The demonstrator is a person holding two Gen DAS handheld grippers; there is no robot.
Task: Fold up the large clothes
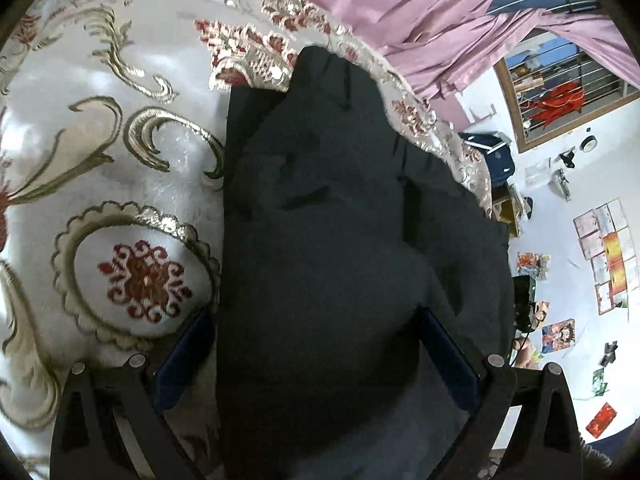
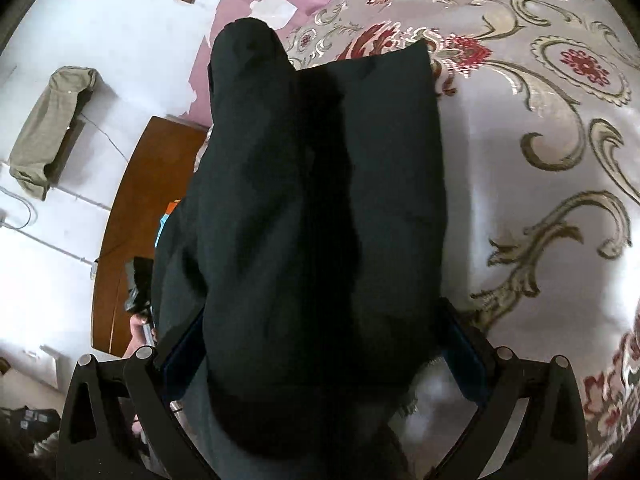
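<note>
Embroidered bedspread (image 1: 120,152) bore the dark garment (image 1: 340,220), bunched between the wide-set fingers of both left gripper (image 1: 316,364) and right gripper (image 2: 320,360); thick, soft, seemingly weighty, best taken at its edges.

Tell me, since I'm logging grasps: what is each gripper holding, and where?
Both the left gripper and right gripper have the dark garment bunched between their fingers; which part is unclear.

Bright daylight glares off the satin bedspread (image 1: 100,152); fisheye edges blur and darken.
</note>
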